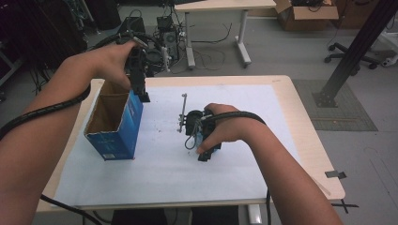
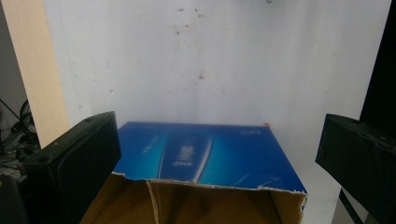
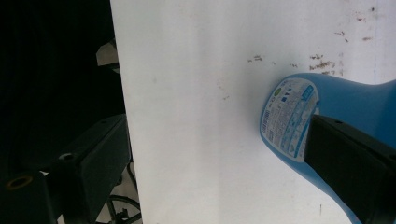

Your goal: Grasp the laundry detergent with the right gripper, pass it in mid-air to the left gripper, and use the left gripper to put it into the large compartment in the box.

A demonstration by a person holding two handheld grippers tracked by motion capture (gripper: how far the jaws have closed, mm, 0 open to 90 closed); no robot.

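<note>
The blue box (image 1: 115, 124) stands upright at the tabletop's (image 1: 281, 93) left, torn open top upward. The left tongs (image 2: 217, 154) hang spread open over its rim. The right tongs (image 3: 215, 154), open, touch a lying blue bottle (image 3: 345, 105) mid-tabletop.

Soft, even overhead light, faint shadows, close views slightly blurred and dim

Both forearms reach forward, left gripper (image 1: 140, 86) raised with jaws spread, right gripper (image 1: 206, 147) low, jaws apart.
</note>
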